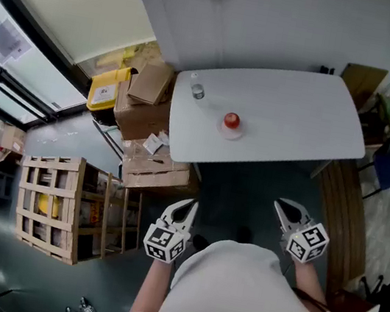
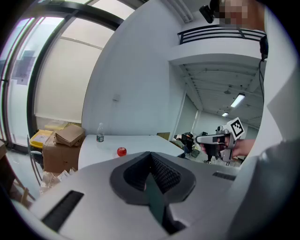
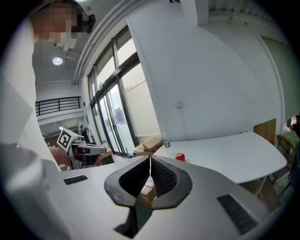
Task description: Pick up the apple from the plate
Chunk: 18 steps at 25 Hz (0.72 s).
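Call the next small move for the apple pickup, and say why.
Probably bring the right gripper forward toward the apple while opening its jaws. It and the left gripper hang short of the table, jaws together, and the apple sits untouched on its plate.

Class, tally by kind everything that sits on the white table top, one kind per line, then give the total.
Apple: 1
Plate: 1
Water bottle: 1
Total: 3
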{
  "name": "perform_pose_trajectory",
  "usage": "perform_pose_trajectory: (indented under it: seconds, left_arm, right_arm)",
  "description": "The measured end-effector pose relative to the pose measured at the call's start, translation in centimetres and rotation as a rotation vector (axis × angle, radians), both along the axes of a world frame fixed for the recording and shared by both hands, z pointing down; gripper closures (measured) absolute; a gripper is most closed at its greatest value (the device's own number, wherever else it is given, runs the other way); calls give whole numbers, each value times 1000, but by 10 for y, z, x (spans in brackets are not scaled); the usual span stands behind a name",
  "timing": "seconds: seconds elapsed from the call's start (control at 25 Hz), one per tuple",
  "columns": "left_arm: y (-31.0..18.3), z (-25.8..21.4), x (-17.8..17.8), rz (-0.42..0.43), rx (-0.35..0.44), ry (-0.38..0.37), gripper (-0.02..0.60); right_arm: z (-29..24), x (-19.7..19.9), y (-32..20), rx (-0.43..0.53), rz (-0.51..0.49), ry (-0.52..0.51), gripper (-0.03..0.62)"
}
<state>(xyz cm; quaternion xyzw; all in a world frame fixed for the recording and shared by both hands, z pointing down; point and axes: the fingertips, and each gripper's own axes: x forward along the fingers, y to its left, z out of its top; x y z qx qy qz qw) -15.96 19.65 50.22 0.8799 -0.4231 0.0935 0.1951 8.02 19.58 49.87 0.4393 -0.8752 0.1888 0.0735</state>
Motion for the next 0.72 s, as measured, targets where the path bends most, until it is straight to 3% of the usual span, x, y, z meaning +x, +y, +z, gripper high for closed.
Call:
perform_pose_trajectory:
  seconds: [0.72]
  left_arm:
    - [8,5,8,-23,-16,1,581]
  right_arm:
    - [5,9,4,-22,-21,-41,557]
